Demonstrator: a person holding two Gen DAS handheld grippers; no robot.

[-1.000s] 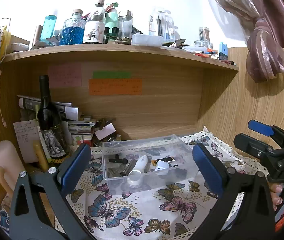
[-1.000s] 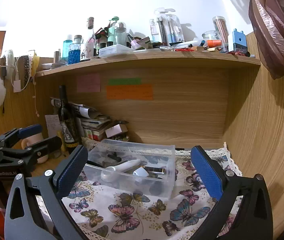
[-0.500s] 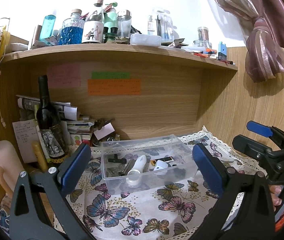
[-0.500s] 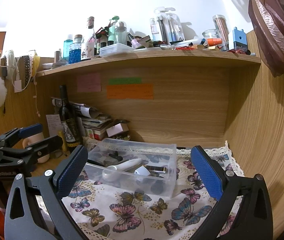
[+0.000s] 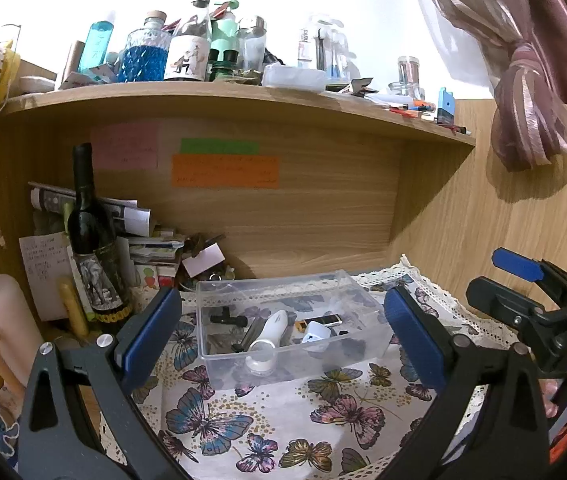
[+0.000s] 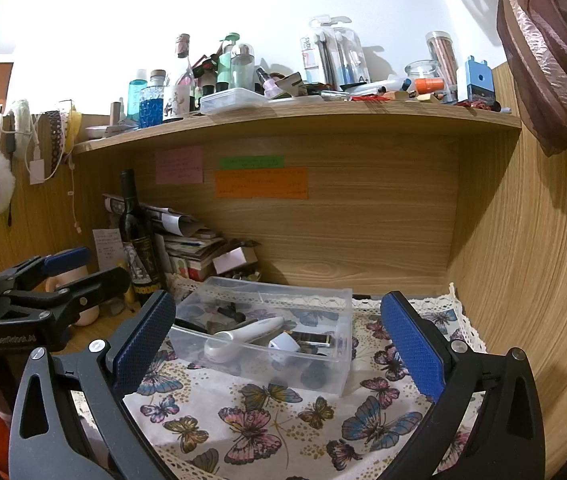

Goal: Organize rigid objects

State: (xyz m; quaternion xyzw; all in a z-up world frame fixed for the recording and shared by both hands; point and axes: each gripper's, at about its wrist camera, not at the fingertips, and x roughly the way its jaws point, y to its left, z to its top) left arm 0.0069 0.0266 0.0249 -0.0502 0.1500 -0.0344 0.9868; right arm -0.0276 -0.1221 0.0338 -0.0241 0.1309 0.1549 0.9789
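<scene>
On the butterfly cloth [image 5: 219,420], the clear bin [image 5: 283,320] sat dead ahead of both wide-spread grippers, left gripper [image 5: 279,336] and right gripper [image 6: 271,340], its white bottle [image 5: 269,334] pointing lengthwise toward the left one.

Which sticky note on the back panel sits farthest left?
The pink note, a squarish sheet just above the dark wine bottle; the green strip and wide orange note sit right of it.

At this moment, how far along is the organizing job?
Done, it seems: the clear plastic bin on the butterfly tablecloth already holds a white handheld device, a black bolt-like part and other small items. In hand: nothing; the left gripper and right gripper are both open and empty. Left: no loose items show on the cloth, so possibly little.
</scene>
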